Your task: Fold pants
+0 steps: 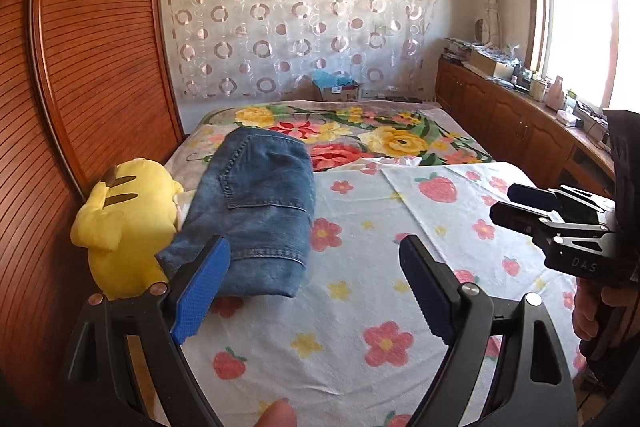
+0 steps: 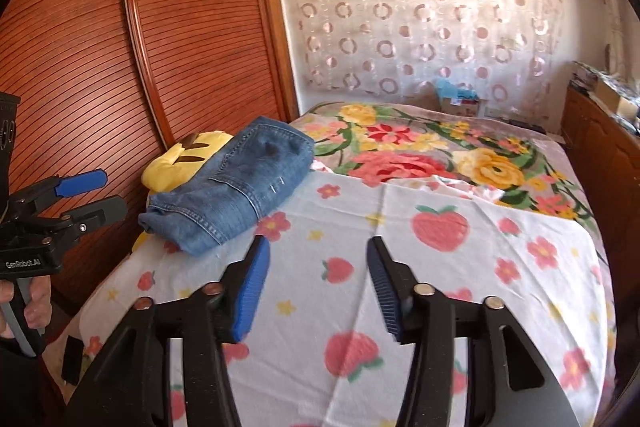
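Blue denim pants point(image 1: 256, 211) lie folded into a compact stack at the left side of the bed, resting partly against a yellow plush toy point(image 1: 124, 223). They also show in the right wrist view point(image 2: 236, 187). My left gripper point(image 1: 316, 255) is open and empty, its left finger just in front of the pants' near edge. My right gripper point(image 2: 318, 255) is open and empty, above the bed sheet to the right of the pants. The right gripper also shows in the left wrist view point(image 1: 516, 205), and the left gripper in the right wrist view point(image 2: 98, 193).
The bed carries a white sheet with strawberries and flowers point(image 1: 360, 307) over a floral blanket point(image 1: 360, 131). A wooden slatted wardrobe point(image 1: 80, 67) stands along the left. A low wooden cabinet point(image 1: 520, 123) with clutter runs along the right under the window.
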`<state>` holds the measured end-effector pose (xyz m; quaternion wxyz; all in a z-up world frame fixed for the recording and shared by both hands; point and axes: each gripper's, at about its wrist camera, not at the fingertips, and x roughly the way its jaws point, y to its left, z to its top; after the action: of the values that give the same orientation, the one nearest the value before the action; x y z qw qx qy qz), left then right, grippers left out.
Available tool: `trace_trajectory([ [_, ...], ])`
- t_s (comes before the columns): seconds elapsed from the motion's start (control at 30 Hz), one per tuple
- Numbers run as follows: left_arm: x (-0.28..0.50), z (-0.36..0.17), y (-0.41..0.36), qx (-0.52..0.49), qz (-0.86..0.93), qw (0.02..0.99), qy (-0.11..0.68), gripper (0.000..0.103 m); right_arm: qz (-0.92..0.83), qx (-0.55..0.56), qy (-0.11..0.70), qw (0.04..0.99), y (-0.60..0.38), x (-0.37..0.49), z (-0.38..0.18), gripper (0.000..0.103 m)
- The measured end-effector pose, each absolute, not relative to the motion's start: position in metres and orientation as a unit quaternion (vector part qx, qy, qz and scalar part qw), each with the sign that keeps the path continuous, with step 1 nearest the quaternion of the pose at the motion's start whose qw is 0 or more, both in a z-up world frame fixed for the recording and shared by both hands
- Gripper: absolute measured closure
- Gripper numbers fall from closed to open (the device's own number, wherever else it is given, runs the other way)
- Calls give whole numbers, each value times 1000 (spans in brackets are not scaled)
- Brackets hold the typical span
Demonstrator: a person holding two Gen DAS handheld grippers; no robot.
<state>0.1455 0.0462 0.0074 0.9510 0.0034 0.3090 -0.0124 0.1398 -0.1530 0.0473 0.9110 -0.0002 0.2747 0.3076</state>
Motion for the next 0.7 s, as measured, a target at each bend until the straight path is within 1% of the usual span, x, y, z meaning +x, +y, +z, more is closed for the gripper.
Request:
trace_trajectory([
  [0.17,127,10,23,5,-35,953,302,16,282,16,269,921,-182,108,54,42],
  [0.7,77,49,-40,20,-49,965,258,16,201,29,230,952,-252,26,89,41],
])
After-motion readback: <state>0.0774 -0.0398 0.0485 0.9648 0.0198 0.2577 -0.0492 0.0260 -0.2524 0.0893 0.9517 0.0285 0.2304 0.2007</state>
